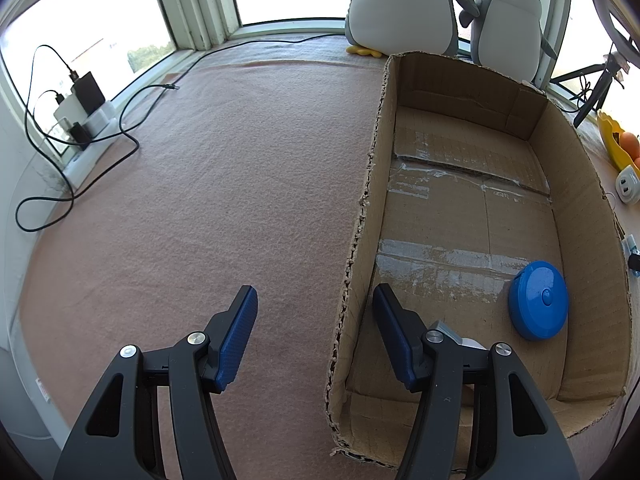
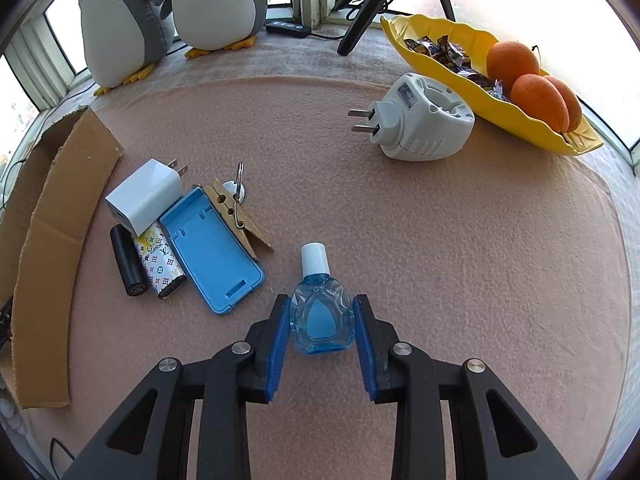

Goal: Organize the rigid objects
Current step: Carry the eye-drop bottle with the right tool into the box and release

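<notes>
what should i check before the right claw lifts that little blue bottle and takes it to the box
1. Blue bottle sits between the right claw fingers: ok.
2. Pads pressing both sides of the bottle: cannot tell.
3. White cap on: ok.
4. Phone case clear of the bottle: ok.
5. Cardboard box has bare floor beside the blue round case: ok.
6. Left claw open, straddling the box wall: not ok.

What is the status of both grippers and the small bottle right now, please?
Left gripper open, empty, straddling cardboard box wall. Right gripper around blue eye-drop bottle, pads not pressing. Nothing in the way.
</notes>
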